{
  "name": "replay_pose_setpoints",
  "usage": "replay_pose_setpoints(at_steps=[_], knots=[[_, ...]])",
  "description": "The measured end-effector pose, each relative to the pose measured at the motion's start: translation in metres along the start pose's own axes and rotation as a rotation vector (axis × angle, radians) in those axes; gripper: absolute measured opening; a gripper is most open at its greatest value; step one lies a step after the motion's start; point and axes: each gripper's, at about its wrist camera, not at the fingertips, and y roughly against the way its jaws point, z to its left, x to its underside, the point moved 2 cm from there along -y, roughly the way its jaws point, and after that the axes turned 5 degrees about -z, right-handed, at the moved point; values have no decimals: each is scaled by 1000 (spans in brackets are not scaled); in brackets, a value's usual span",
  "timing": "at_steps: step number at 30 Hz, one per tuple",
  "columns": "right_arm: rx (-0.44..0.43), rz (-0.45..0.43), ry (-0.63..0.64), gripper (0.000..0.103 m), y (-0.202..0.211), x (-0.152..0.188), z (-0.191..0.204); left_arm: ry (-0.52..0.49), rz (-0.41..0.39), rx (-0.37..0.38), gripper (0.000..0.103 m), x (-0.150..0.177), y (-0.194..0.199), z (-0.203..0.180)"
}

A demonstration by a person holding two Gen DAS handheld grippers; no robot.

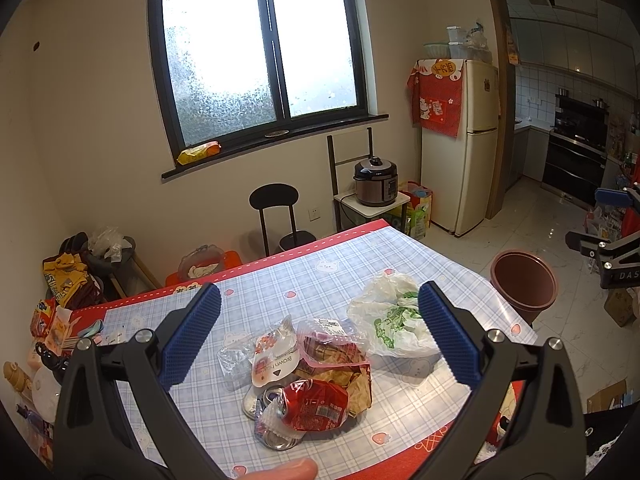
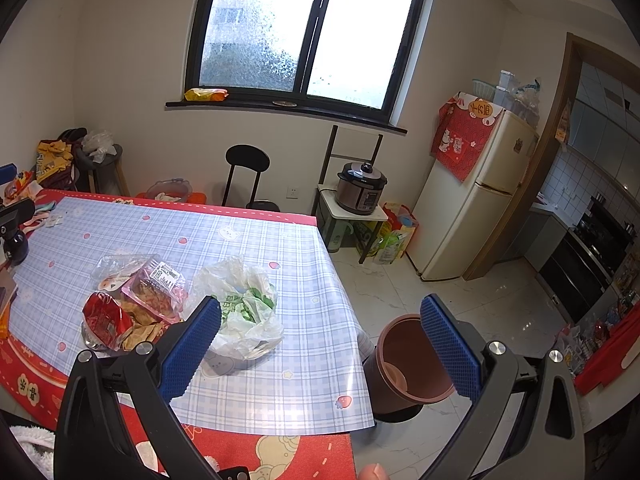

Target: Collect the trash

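Left wrist view: the left hand-held gripper (image 1: 320, 334) hangs over the tabletop (image 1: 280, 276) with its blue-padded jaws spread wide and nothing between them. Below and between the jaws lies the trash pile: a crushed red can (image 1: 314, 406), a clear wrapper with a red and white label (image 1: 268, 356), a pink plastic tray (image 1: 332, 340) with brown scraps in it, and a flattened metal lid (image 1: 276, 438) at the near side. All of these touch or overlap one another near the tabletop's near edge. A crumpled white bag with green print (image 1: 386, 316) lies just beside the pile, toward the tabletop's right edge. A brown waste bin (image 1: 524, 286) stands on the floor off that right edge.

Right wrist view: the right hand-held gripper (image 2: 320, 334) is likewise open and empty, held above the tabletop's near right corner. Its left pad overlaps the white bag (image 2: 240, 312) in the picture; whether they touch cannot be told. The red can (image 2: 106, 320) and pink tray (image 2: 158, 288) lie left of the bag. The waste bin (image 2: 404, 360) stands upright on the floor just beside the tabletop's right edge, showing between the open jaws. A cream refrigerator (image 2: 472, 196) and a pressure cooker (image 2: 362, 192) on a small stand are against the far wall.
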Motion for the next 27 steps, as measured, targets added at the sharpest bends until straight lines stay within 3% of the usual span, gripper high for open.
replay_pose_setpoints(at_steps=[15,20,27], knots=[[-30,10,-7,98,-4,6,7,85,8,-8,98,6,0,14],[-133,8,-74,98,-17,11,11,115,21,-24,98,25,-6,35],[-259,64,-124,98,-51,29,39,240,133,-35,97,75,-22,77]])
